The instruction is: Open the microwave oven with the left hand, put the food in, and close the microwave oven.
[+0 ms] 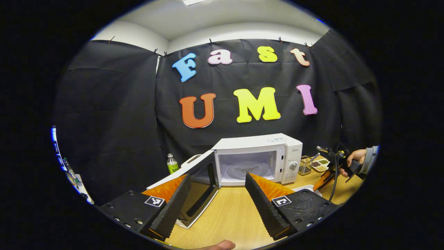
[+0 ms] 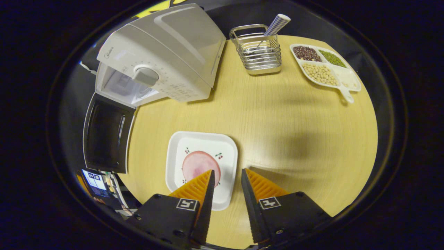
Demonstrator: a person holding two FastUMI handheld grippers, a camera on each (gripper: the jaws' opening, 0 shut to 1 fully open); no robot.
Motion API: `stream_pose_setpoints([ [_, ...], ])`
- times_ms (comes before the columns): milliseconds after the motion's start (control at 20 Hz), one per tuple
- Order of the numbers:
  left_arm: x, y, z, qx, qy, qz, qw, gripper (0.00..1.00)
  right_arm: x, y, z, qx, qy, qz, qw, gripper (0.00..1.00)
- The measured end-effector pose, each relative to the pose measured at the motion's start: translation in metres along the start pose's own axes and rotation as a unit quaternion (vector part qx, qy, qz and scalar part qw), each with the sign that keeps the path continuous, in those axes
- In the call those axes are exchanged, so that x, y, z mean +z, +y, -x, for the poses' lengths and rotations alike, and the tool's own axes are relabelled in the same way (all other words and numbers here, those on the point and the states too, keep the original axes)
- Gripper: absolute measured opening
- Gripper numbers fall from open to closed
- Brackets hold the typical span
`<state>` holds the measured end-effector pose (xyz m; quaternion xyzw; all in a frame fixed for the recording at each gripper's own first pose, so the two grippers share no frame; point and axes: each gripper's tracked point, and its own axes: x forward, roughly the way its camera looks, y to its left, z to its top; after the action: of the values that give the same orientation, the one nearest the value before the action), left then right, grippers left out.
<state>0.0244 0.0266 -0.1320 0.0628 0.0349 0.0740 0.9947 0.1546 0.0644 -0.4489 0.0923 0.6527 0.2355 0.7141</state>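
The white microwave point(image 1: 256, 158) stands at the back of the wooden table, its door point(image 1: 199, 189) swung wide to the left and the glass turntable showing inside. My left gripper point(image 1: 218, 176) is open in front of the cavity, its left finger beside the door's edge, with nothing held. Farther right, a hand point(image 1: 357, 158) holds the right gripper point(image 1: 333, 163). In the right gripper view a white square plate point(image 2: 180, 139) carries a round pink slice of food point(image 2: 196, 163). My right gripper point(image 2: 227, 171) hangs open over the plate's right edge. The microwave point(image 2: 166, 52) and its open door point(image 2: 105, 133) lie to the upper left.
A wire utensil holder point(image 2: 260, 50) with a checked-handled utensil stands right of the microwave. A divided dish of beans point(image 2: 322, 67) lies farther right. A green-labelled bottle point(image 1: 172, 164) stands behind the open door. Bare tabletop point(image 2: 295, 132) spreads right of the plate.
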Motion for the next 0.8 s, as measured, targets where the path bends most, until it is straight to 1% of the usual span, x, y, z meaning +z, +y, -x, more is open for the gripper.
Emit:
stream_pose_setpoints([
  [50, 0.0, -0.001, 0.0, -0.001, 0.0, 0.002, 1.0, 0.96, -0.001, -0.001, -0.002, 0.001, 0.006, -0.002, 1.0, 0.36],
  [100, 0.002, -0.001, 0.0, -0.001, -0.002, 0.004, 1.0, 0.96, -0.002, -0.001, -0.005, 0.003, 0.013, -0.006, 1.0, 0.37],
  [150, 0.004, -0.002, 0.0, -0.002, -0.004, 0.004, 1.0, 0.96, -0.004, -0.001, -0.008, 0.006, 0.019, -0.01, 1.0, 0.22],
  [250, 0.009, -0.003, 0.0, -0.001, -0.013, 0.0, 1.0, 0.96, -0.012, 0.0, -0.013, 0.011, 0.038, -0.019, 0.999, 0.12],
  [300, 0.012, -0.004, 0.001, -0.002, -0.019, -0.002, 1.0, 0.96, -0.011, 0.001, -0.011, 0.011, 0.036, -0.02, 0.999, 0.09],
  [350, 0.016, -0.006, 0.002, -0.004, -0.024, -0.002, 1.0, 0.96, -0.012, -0.002, -0.012, 0.012, 0.045, -0.012, 0.999, 0.08],
  [400, 0.018, -0.006, 0.002, -0.004, -0.029, -0.002, 1.0, 0.96, -0.009, -0.005, -0.015, 0.009, 0.047, -0.006, 0.999, 0.02],
  [450, 0.021, -0.006, 0.003, -0.003, -0.033, -0.002, 0.999, 0.96, -0.008, -0.004, -0.015, 0.011, 0.049, -0.007, 0.999, 0.12],
  [500, 0.022, -0.007, 0.004, -0.003, -0.036, -0.001, 0.999, 0.96, -0.01, -0.004, -0.015, 0.011, 0.055, 0.005, 0.998, 0.0],
  [550, 0.023, -0.009, 0.006, -0.004, -0.037, 0.0, 0.999, 0.96, -0.009, -0.007, -0.015, 0.012, 0.058, 0.011, 0.998, 0.0],
  [650, 0.025, -0.009, 0.01, -0.005, -0.041, 0.002, 0.999, 0.96, -0.009, -0.004, -0.015, 0.017, 0.049, -0.006, 0.999, 0.0],
  [700, 0.026, -0.009, 0.015, -0.006, -0.044, 0.003, 0.999, 0.96, -0.011, -0.003, -0.014, 0.025, 0.044, -0.022, 0.998, 0.04],
  [750, 0.029, -0.008, 0.018, -0.008, -0.048, 0.003, 0.999, 0.96, -0.015, -0.001, -0.013, 0.036, 0.036, -0.045, 0.998, 0.0],
  [800, 0.029, -0.006, 0.021, -0.009, -0.05, 0.004, 0.999, 0.96, -0.018, 0.0, -0.014, 0.042, 0.026, -0.073, 0.996, 0.0],
])
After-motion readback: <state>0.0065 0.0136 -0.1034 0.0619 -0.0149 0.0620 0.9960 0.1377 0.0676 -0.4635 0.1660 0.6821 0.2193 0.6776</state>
